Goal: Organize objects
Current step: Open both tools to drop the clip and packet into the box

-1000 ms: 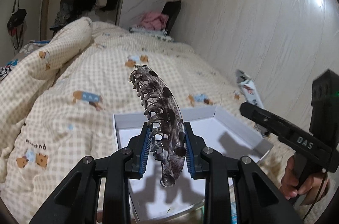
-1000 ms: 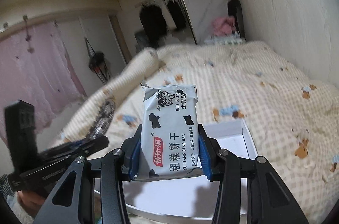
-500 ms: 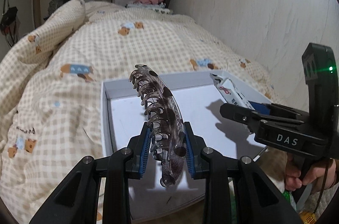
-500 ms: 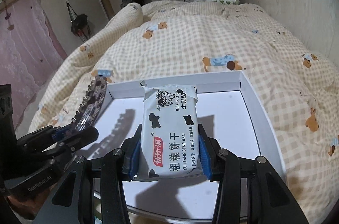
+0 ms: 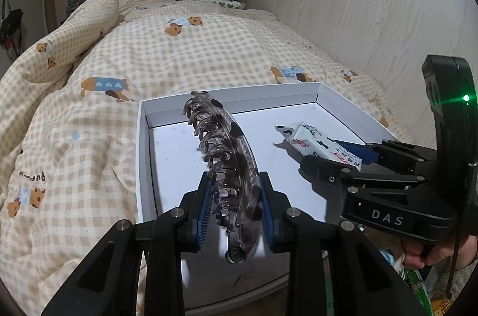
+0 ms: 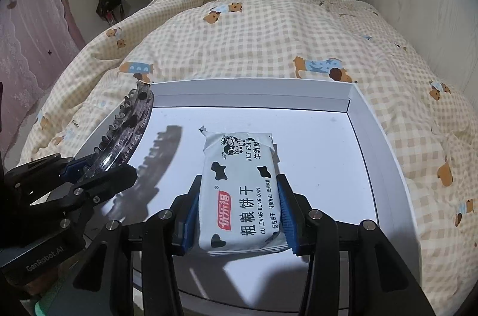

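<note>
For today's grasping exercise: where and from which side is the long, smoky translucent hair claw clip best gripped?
Grip the smoky translucent hair claw clip across its narrow width, near one end, as the left gripper does now: pads on the smooth curved outer flanks, coming in along its length. The clip is long and arched, and its interlocking teeth would probably offer poor purchase. It hangs over the white shallow box.

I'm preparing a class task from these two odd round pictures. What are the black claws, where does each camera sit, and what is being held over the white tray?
No robot here: a person holds a two-finger gripper in each hand, each with a fisheye camera looking along its fingers. The left gripper is shut on a dark translucent hair claw clip. The right gripper is shut on a biscuit packet with a cow print. Both hang over a shallow white box tray lying on a checked quilt. Each camera also catches the other gripper.
</note>
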Motion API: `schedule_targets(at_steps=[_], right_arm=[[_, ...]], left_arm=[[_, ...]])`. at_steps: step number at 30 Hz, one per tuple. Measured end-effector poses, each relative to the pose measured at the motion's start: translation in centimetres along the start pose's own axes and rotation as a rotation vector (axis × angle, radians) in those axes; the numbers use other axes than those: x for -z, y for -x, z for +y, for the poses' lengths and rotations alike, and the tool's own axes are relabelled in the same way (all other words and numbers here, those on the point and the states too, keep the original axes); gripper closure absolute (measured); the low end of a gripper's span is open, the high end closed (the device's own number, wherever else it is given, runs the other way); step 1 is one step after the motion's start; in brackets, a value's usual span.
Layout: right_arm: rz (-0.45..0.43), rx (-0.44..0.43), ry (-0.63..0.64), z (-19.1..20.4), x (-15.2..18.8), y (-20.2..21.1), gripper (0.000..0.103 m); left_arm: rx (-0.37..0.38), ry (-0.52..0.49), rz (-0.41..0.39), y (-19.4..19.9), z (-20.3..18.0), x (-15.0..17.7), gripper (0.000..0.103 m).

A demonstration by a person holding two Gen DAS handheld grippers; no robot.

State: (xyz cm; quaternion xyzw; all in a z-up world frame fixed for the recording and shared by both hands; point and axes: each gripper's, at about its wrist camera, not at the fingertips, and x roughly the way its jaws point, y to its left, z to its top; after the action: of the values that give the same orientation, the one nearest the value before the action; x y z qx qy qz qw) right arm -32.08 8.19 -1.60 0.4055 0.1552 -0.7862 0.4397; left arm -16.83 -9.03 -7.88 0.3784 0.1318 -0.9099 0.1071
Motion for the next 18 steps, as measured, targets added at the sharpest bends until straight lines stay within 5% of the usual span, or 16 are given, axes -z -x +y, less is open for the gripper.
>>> schedule_targets(at_steps=[6, 8, 11, 18], right_arm=[[0.0, -0.014, -0.001, -0.02, -0.07, 0.01, 0.052], [-0.001, -0.027, 0.005, 0.11, -0.08, -0.02, 0.043], [-0.001, -0.04, 0.017, 0.34, -0.06, -0.07, 0.034], [-0.005, -0.052, 0.004, 0.16, -0.07, -0.07, 0.034]], left_arm=[[-0.003, -0.002, 0.003, -0.05, -0.02, 0.06, 0.07], [-0.001, -0.001, 0.003, -0.1, -0.07, 0.1, 0.069], [0.003, -0.012, 0.006, -0.13, -0.26, 0.12, 0.054], [0.016, -0.015, 0.0, -0.05, -0.31, 0.09, 0.046]])
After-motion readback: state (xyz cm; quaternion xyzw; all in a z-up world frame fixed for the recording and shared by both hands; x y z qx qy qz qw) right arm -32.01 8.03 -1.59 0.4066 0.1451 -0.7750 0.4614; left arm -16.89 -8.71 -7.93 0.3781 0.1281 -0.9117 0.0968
